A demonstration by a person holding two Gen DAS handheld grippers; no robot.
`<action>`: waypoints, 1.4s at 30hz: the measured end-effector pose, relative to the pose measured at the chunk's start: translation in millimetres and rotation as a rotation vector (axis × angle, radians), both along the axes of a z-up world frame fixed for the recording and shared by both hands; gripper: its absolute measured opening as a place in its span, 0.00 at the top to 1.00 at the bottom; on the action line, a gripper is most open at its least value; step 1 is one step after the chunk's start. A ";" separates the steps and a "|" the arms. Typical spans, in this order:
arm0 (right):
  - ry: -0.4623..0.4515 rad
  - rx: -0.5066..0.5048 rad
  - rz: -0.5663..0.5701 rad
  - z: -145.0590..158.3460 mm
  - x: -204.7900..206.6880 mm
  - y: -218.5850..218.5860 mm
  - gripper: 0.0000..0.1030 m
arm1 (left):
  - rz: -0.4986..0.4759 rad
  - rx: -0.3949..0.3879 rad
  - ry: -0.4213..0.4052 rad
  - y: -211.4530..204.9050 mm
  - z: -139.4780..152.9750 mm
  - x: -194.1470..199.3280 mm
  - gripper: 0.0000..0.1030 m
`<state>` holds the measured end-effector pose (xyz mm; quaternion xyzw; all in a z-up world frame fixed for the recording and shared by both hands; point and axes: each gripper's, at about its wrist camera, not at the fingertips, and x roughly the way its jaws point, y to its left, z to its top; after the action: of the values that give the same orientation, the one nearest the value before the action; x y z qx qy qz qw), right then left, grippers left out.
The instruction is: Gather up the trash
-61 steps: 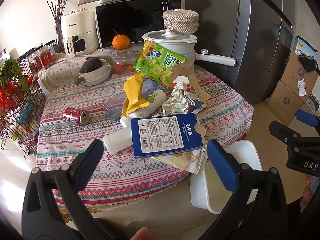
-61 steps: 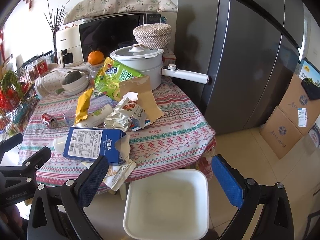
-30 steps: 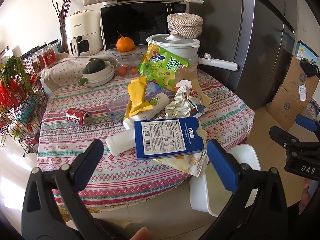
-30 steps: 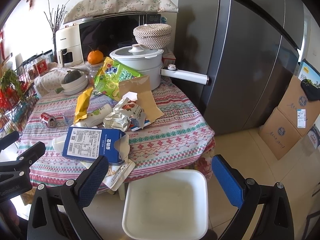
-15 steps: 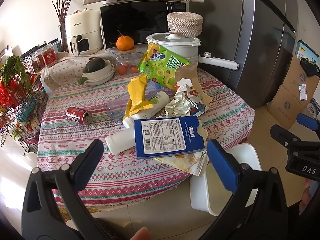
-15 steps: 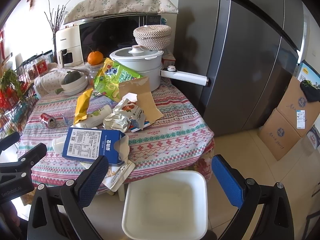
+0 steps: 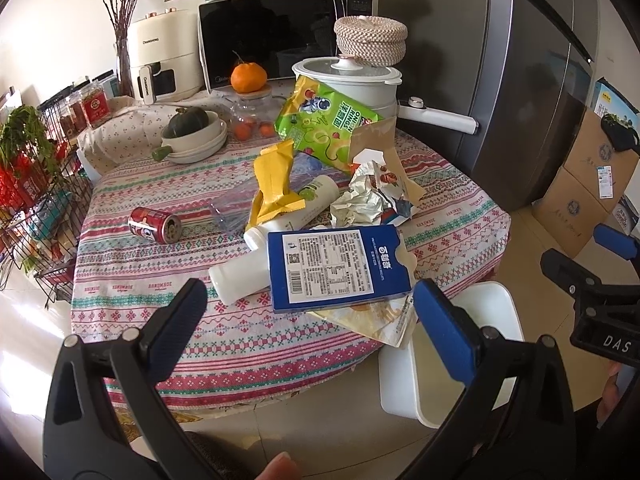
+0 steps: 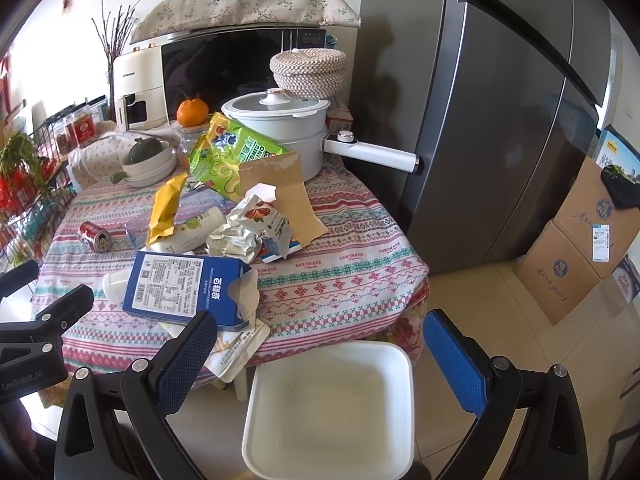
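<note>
The left gripper (image 7: 310,314) hangs in front of the round table (image 7: 248,332) with its jaws spread wide and nothing between them. The right gripper (image 8: 320,344) is likewise wide and empty, poised over the white bin (image 8: 328,404), which stands on the floor against the table's near edge.

The trash lies on the table, with the blue box (image 7: 336,266) as its nearest piece (label side up). Under the box's near edge a flat wrapper (image 7: 376,320) pokes out over the table edge above the bin. Behind the box lie a white bottle (image 7: 240,274), a yellow wrapper (image 7: 274,184) and crumpled foil (image 7: 362,204). Left of the box, well apart, a red can (image 7: 154,225) lies on its side. Farther behind, a green snack bag (image 7: 324,124) leans against the white pot (image 7: 360,84).
</note>
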<state>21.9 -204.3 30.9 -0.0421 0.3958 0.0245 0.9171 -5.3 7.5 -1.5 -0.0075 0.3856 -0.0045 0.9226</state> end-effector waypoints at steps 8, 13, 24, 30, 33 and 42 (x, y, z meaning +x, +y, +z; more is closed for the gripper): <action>0.044 0.042 0.037 -3.4 6.9 1.9 0.00 | -0.046 -0.120 0.190 23.9 -21.1 32.8 0.01; 0.118 0.037 0.072 -6.1 24.0 7.8 0.00 | -0.032 -0.227 0.283 46.3 -39.4 56.6 0.02; 0.247 0.040 0.068 -48.6 66.1 0.5 0.00 | -0.023 -0.366 0.433 69.9 -111.2 101.9 0.19; 0.291 -0.023 0.114 -72.9 72.4 9.2 0.00 | -0.014 -0.497 0.458 70.5 -132.2 113.2 0.27; 0.293 -0.072 0.149 -79.6 71.6 18.9 0.00 | -0.001 -0.568 0.475 72.7 -138.9 115.9 0.32; 0.301 -0.135 0.195 -91.5 64.6 35.7 0.00 | -0.014 -0.736 0.445 74.9 -129.0 109.0 0.64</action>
<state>86.4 -168.6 -60.5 -0.1373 0.5235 0.0925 0.8358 103.7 82.4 -130.5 -0.3345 0.5480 -0.1464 0.7526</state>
